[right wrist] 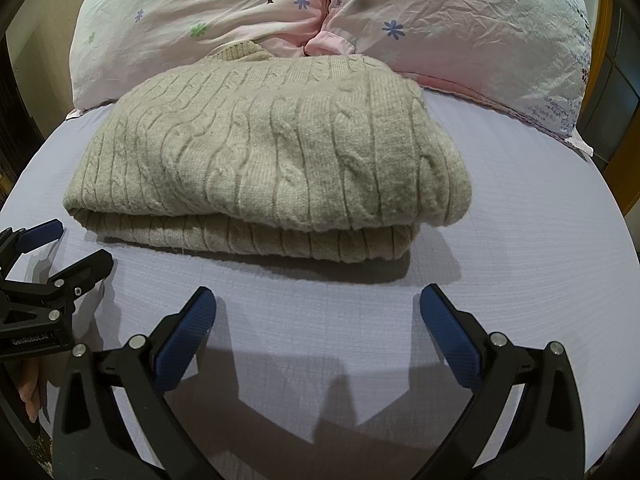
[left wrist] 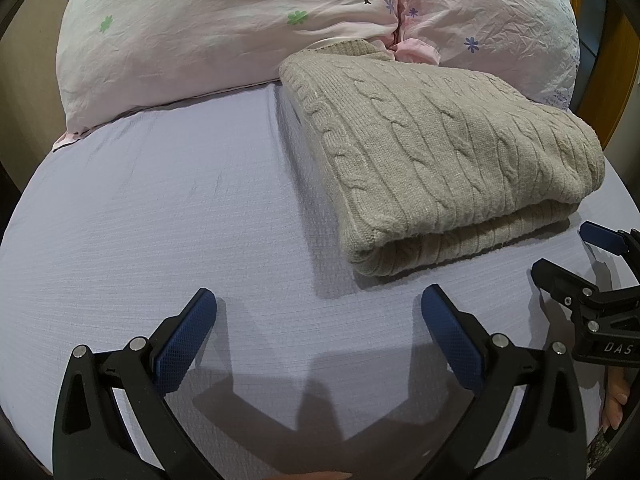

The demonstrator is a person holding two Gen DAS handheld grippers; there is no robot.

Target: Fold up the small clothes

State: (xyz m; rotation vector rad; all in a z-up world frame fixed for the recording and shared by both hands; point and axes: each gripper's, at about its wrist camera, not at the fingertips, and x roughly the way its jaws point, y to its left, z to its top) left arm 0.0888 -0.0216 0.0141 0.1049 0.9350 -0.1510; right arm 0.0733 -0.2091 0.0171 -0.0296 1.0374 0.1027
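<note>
A beige cable-knit sweater (left wrist: 448, 152) lies folded in a thick rectangle on the lavender bed sheet (left wrist: 160, 208); it also shows in the right wrist view (right wrist: 264, 152). My left gripper (left wrist: 319, 300) is open and empty, hovering over bare sheet just in front and left of the sweater's near left corner. My right gripper (right wrist: 318, 300) is open and empty, over the sheet in front of the sweater's folded front edge. Each gripper shows at the edge of the other's view: the right one (left wrist: 568, 256) and the left one (right wrist: 76, 244), both apart from the sweater.
Two pink floral pillows (left wrist: 224, 28) (right wrist: 460, 28) lie against the head of the bed, touching the sweater's far edge. A wooden bed frame (right wrist: 608, 16) shows at the far right. Bare sheet (right wrist: 520, 240) lies left and right of the sweater.
</note>
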